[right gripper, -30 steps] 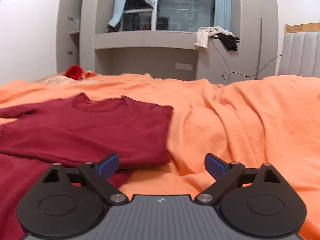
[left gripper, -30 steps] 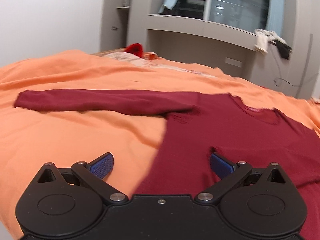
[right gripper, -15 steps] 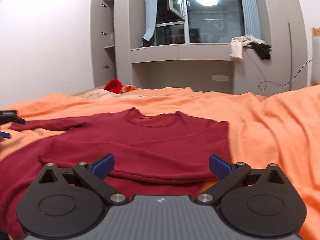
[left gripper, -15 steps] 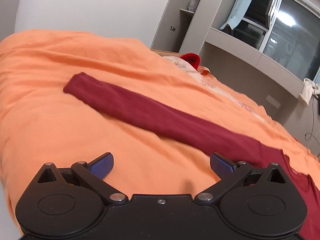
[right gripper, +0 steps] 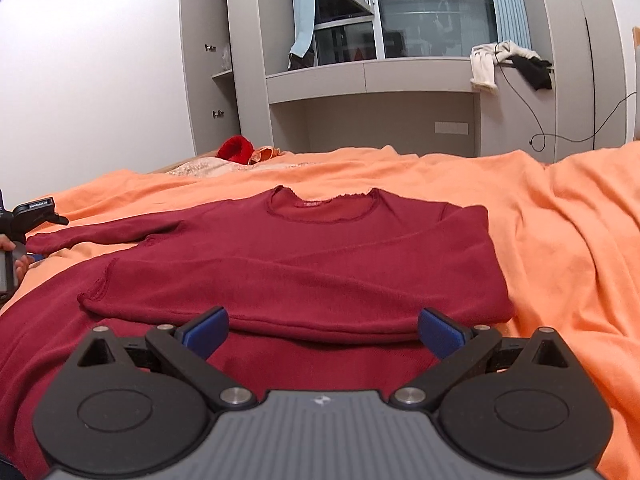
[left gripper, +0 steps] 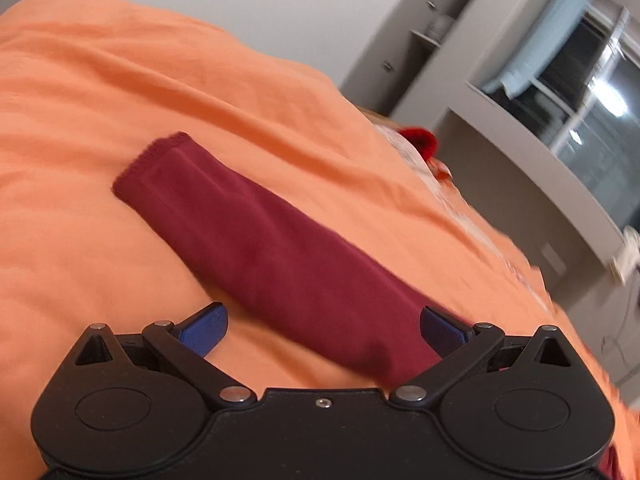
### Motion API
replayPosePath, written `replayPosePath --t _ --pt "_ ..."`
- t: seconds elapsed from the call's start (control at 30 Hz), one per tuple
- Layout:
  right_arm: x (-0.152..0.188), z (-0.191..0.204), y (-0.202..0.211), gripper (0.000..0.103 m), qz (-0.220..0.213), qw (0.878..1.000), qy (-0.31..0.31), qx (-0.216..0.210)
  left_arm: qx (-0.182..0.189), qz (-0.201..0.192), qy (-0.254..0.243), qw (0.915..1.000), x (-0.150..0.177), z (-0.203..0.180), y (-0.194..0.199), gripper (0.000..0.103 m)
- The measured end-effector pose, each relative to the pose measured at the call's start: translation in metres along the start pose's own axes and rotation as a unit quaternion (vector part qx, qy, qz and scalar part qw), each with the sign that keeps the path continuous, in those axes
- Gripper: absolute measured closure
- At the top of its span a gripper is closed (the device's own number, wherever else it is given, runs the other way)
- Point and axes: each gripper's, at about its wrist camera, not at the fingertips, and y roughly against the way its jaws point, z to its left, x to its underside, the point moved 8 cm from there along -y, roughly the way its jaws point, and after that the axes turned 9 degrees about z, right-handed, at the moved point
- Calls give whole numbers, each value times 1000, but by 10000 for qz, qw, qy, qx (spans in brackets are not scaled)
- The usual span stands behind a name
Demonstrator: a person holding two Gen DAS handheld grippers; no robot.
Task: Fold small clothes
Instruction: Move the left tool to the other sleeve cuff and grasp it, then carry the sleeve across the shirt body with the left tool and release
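A dark red long-sleeved top (right gripper: pixel 304 264) lies flat on the orange bedspread (right gripper: pixel 560 240), neckline at the far side. Its right sleeve is folded across the chest, its left sleeve (right gripper: pixel 104 236) stretched out to the left. In the left wrist view that outstretched sleeve (left gripper: pixel 272 248) runs diagonally, cuff far left, and passes between the blue pads of my open left gripper (left gripper: pixel 323 326), which hovers over it. My right gripper (right gripper: pixel 322 330) stands open above the top's lower body, just short of the folded sleeve's edge. The left gripper body and a hand (right gripper: pixel 20 240) show at the right wrist view's left edge.
A red item (right gripper: pixel 236 150) and pale cloth lie at the bed's far left corner. Grey cabinets, a window ledge with draped clothes (right gripper: pixel 508 64) and a hanging cable stand beyond the bed. Orange bedspread (left gripper: pixel 120 80) spreads wide left of the sleeve.
My left gripper has swung left from the top's body along the outstretched sleeve and closed in on it. My right gripper has panned left, centring on the top.
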Motion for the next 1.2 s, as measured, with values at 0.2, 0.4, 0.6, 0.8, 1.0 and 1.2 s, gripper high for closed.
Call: replayPosePath --t 0.2,0.4,0.6,0.8,1.0,1.2 --pt "2 0 -1 0 18 10000 17 -61 -706 -708 615 9931 -16 17 -3 30" --pt "4 0 -3 0 74 9999 -7 -115 -857 -988 1230 9837 -28 36 0 90" --pt "5 0 -1 0 51 9999 -7 -123 -549 -1547 635 9844 -40 12 21 97" --pt "3 2 2 0 -14 9999 76 -78 227 -1926 -440 9800 -42 -56 60 97" --pt "-3 -1 14 0 -221 9997 91 -43 1472 -1820 -1597 9590 -4 -154 104 97" --pt "-9 -14 26 0 -424 9991 -18 88 2124 -1615 -2734 9242 69 -233 123 96"
